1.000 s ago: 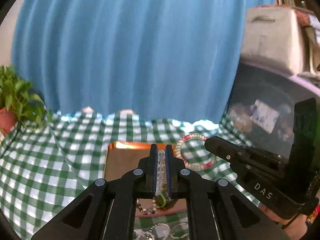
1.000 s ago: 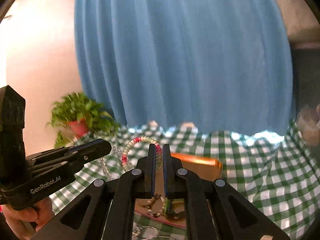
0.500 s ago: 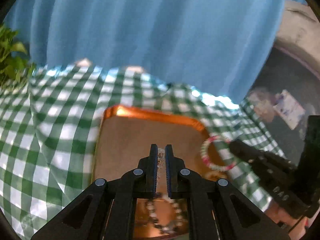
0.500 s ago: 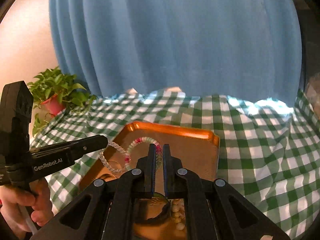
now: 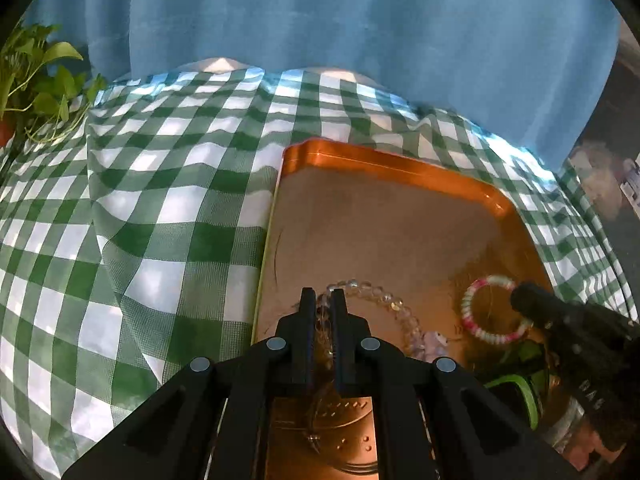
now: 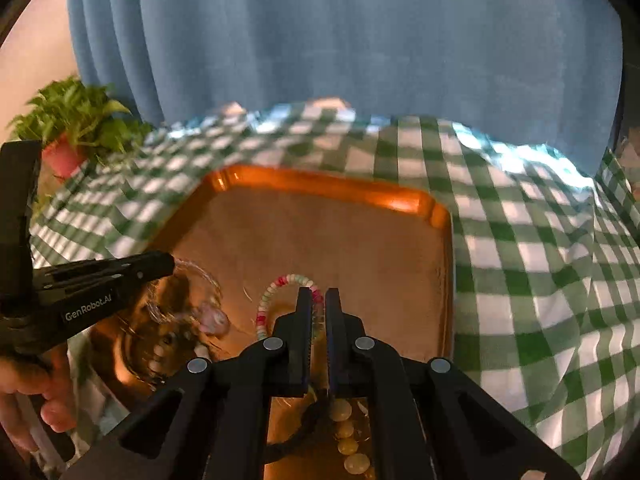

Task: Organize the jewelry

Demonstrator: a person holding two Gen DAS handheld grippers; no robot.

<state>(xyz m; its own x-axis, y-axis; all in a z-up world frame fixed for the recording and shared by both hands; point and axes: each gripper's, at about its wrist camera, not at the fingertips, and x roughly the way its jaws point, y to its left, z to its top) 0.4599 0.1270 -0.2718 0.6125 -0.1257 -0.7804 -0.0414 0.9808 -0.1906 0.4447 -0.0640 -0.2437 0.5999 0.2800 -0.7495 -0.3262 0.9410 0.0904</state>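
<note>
My left gripper (image 5: 323, 300) is shut on a clear crystal bead bracelet (image 5: 384, 300), held low over the orange tray (image 5: 384, 156). My right gripper (image 6: 318, 298) is shut on a pink, white and green bead bracelet (image 6: 280, 286), also low over the tray (image 6: 320, 182). The right gripper (image 5: 524, 298) with its bracelet (image 5: 468, 320) shows at the right of the left wrist view. The left gripper (image 6: 170, 266) shows at the left of the right wrist view, its clear bracelet (image 6: 200, 276) blurred.
A green band (image 5: 524, 388) and yellow beads (image 6: 346, 432) lie at the tray's near end. The tray sits on a green checked cloth (image 5: 160, 208). A potted plant (image 6: 76, 120) stands at the far left. A blue curtain (image 6: 340, 40) hangs behind.
Both grippers have come down toward the tray with their bracelets, which now hang just above or on its floor. Both stay shut.
</note>
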